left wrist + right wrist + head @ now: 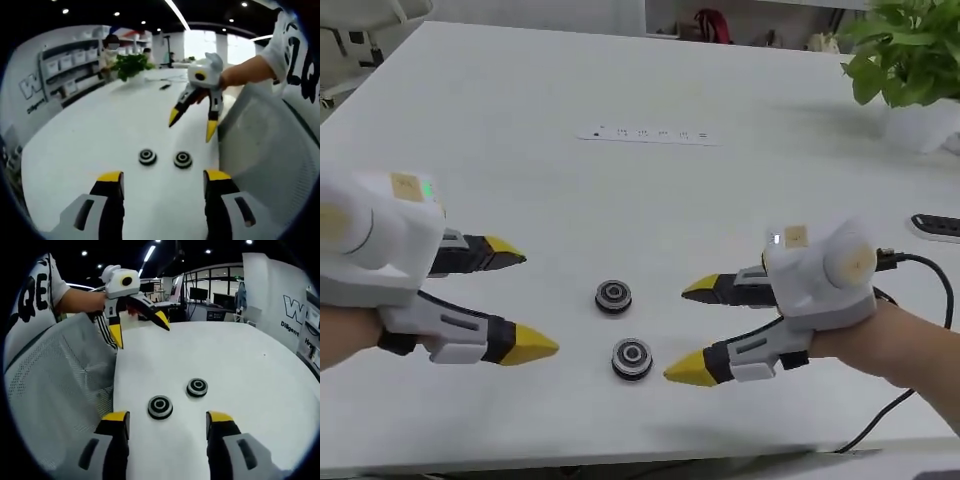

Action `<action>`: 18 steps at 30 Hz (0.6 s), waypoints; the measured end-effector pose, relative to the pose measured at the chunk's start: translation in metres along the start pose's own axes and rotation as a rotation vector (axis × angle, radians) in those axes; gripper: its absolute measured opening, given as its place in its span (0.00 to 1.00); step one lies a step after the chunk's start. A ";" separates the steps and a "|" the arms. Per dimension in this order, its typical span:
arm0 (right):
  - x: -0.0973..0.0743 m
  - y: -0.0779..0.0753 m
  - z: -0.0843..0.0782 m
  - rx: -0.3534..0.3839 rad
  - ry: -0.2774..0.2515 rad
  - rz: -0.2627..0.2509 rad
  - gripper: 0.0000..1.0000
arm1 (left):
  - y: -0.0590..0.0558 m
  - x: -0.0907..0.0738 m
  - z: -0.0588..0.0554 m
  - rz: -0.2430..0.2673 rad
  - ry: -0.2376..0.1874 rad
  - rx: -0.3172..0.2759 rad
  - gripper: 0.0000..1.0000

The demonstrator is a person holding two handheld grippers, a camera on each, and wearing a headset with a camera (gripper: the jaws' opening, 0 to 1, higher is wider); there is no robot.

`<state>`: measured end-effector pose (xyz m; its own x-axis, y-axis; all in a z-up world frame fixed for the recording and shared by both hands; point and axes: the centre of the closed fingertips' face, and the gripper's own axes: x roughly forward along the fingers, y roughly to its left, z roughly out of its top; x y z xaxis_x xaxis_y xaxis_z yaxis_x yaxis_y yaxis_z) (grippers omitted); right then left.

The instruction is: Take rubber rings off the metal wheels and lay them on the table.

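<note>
Two small metal wheels with black rubber rings lie flat on the white table, one farther point(613, 297) and one nearer point(632, 359). My left gripper point(527, 303) hovers to their left, open, its yellow tips pointing right. Opposite it, my right gripper point(687, 330) is open too, tips pointing left toward the wheels. In the left gripper view the wheels point(147, 157) point(183, 160) sit just ahead of my own jaws, with the right gripper point(191, 124) beyond. Ahead of my jaws in the right gripper view are both wheels point(160, 407) point(197, 387), and past them the left gripper point(141, 333).
A white power strip point(648, 135) lies flat farther back on the table. A potted plant point(910, 70) stands at the far right, with a black device point(935, 226) near the right edge. A black cable point(920, 330) trails from the right gripper. The table edge runs close below the grippers.
</note>
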<state>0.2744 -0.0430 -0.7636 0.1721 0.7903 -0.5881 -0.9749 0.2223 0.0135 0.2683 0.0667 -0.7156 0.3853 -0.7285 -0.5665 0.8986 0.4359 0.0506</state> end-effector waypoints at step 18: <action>0.012 -0.001 -0.001 -0.009 0.002 0.027 0.50 | -0.003 0.016 -0.007 -0.046 0.019 0.000 0.60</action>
<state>0.2773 -0.0339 -0.7717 0.1459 0.7950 -0.5889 -0.9803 0.1964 0.0222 0.2702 0.0580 -0.7308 0.3391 -0.7375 -0.5840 0.9153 0.4022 0.0236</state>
